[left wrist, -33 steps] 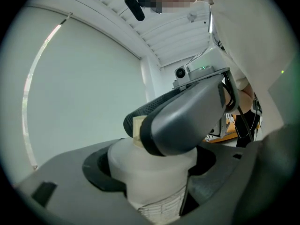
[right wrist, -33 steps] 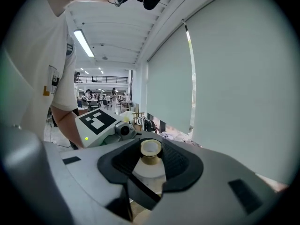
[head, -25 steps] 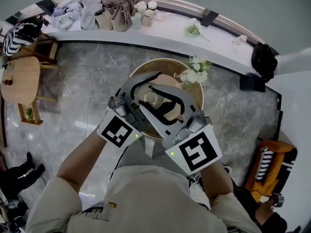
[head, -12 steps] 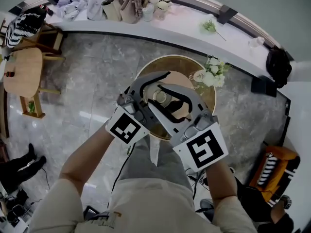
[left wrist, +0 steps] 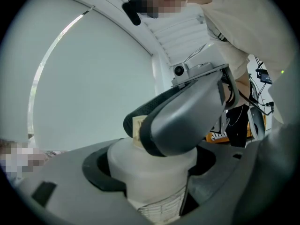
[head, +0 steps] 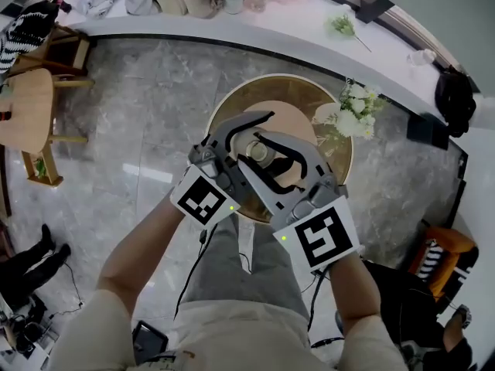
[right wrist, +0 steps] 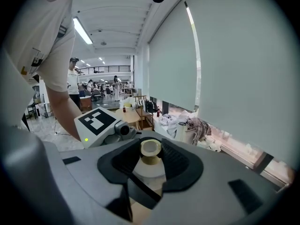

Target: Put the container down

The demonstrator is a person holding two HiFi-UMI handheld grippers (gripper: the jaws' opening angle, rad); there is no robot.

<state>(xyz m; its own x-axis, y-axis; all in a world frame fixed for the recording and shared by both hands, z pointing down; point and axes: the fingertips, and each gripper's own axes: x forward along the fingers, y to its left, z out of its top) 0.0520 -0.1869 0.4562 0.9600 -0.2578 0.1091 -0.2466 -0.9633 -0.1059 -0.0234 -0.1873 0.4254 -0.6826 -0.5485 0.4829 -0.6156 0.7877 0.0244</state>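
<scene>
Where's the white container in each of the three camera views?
Head view: the white container is at the centre, above the round wooden table.
Left gripper view: bottom centre, clamped in the left gripper.
Right gripper view: lower centre, tan cap upward.
Shared landmark: the right gripper, whose grey jaw crosses over the container in the left gripper view.

Container (head: 259,153): one translucent white plastic bottle with a rounded shoulder and a narrower tan neck ring at the top. Pose upright, held aloft. Its body (left wrist: 150,177) sits between the jaws of the left gripper (left wrist: 150,165), pads against both sides. The neck ring (right wrist: 151,150) stands between the jaws of the right gripper (right wrist: 151,159), flanked closely on both sides.
</scene>
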